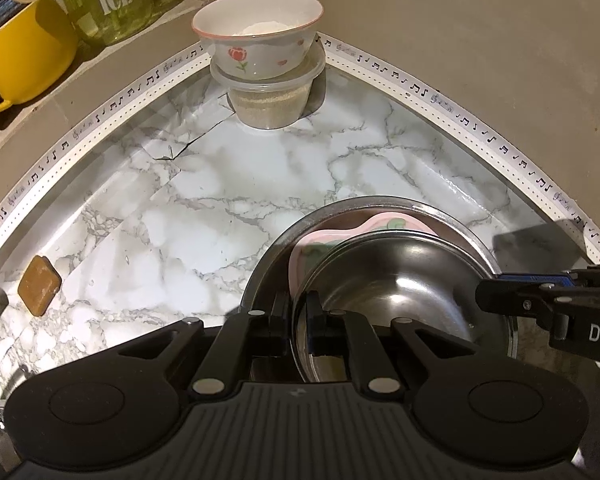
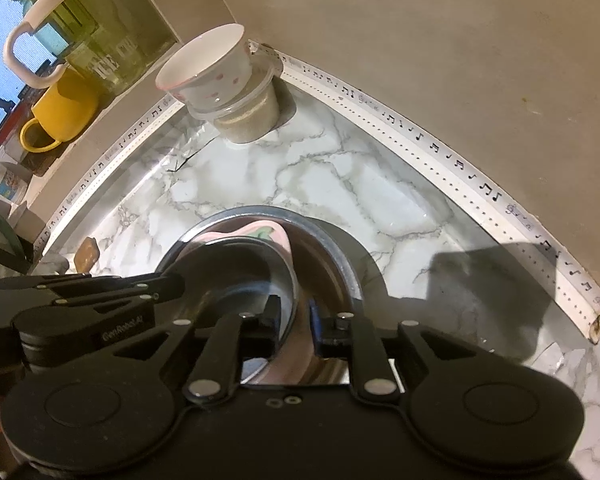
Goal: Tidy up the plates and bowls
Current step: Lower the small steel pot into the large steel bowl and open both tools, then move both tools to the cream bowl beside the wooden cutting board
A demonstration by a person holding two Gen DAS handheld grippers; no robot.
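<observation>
Marble counter in a tiled corner is hosting a nested stack: steel bowl (image 1: pixel 396 292) sitting on a pink plate (image 1: pixel 332 240) inside a wider steel dish (image 1: pixel 380 205). Left gripper (image 1: pixel 299 312) is pinching the bowl's near rim, probably steadying it. Right gripper (image 2: pixel 294 316) is straddling the bowl's other rim with its jaws slightly apart, so I'm guessing it's letting go. Flowered bowl (image 1: pixel 260 36) is perching on a tub (image 1: pixel 272 100) at the back, likely next.
</observation>
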